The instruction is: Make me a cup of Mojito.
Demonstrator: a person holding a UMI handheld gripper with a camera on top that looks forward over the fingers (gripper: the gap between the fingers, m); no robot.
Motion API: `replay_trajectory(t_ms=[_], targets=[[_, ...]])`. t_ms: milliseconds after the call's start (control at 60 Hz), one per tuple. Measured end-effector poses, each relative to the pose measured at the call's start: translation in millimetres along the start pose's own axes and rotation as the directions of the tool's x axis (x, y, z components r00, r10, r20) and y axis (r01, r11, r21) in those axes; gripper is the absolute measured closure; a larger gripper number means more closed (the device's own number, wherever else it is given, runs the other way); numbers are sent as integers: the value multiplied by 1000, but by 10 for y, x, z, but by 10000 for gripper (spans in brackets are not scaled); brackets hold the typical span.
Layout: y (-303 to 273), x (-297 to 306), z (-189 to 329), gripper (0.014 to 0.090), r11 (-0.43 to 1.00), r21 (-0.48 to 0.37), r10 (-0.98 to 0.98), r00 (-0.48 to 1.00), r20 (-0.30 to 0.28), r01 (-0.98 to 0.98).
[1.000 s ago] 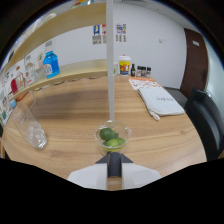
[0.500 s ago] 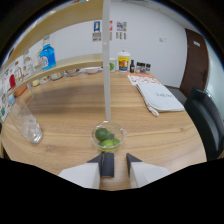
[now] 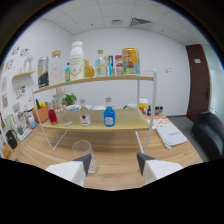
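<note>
Tool (image 3: 114, 162) at lower centre, fingers spread wide and holding nothing, faces the two-tier shelf (image 3: 95, 80) across the wooden bench (image 3: 120, 150). Empty glass (image 3: 82, 150) stands at lower left, just ahead of the left finger, ready for filling; bottles line both shelves within reach.
</note>
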Motion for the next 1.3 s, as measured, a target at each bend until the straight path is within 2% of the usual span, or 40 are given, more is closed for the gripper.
replay_trajectory(t_ms=[133,417,533,750,833,983,1083,1183,1300], targets=[[206,-536,-93,183,1000,-17,27,999,37,-26],[505,-991,-88,182,998,-55,37,999,11,-37],[239,-1046,29,180,999,-27,19,1000,-11,-19],[-593,-1157,538,182,999,36,37,999,10,-38],[-801,-1171,796,191,999,27,47,999,13,-47],[-906,-1108,1254,206,1000,-14,27,1000,-15,-27],[-847,-1041,1509,283,998,-57,-6,999,-40,4],[-748,-1019,1690,335,995,-99,-20,999,-41,16],[-650,-1019,1800,500,993,-120,-16,999,-39,11]])
